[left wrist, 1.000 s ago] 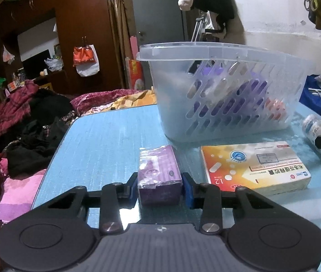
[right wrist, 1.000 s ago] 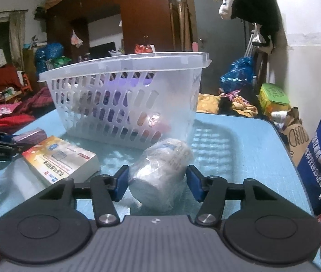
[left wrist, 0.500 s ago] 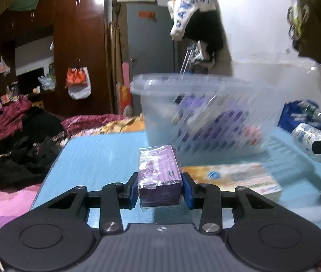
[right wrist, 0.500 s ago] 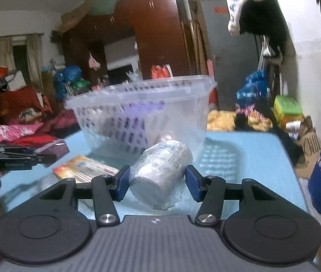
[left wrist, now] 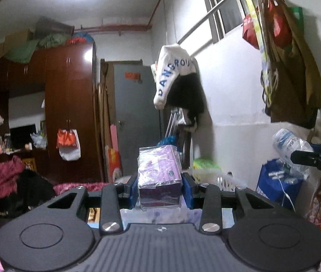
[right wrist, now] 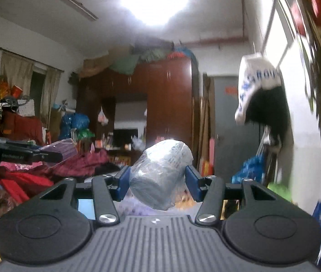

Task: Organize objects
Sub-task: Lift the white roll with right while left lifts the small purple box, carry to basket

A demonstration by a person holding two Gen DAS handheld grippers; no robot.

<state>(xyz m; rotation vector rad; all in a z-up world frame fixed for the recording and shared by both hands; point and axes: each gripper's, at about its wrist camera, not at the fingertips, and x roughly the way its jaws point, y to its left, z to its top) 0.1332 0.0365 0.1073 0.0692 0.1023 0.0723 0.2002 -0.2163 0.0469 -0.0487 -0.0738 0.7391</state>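
Jaws of left gripper (left wrist: 159,188) clamp purple box (left wrist: 159,172); right gripper (right wrist: 157,182) clamps wrapped bottle (right wrist: 161,172).

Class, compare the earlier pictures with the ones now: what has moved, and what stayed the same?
Both claws have lifted their loads off the blue table: the left claw raised the purple box, the right claw the wrapped white bottle. The table and the orange box have dropped from view. Both grips stayed clamped.

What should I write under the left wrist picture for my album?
Left gripper lifts a plastic-wrapped purple box in a cluttered room, while the right gripper holds a wrapped bottle.
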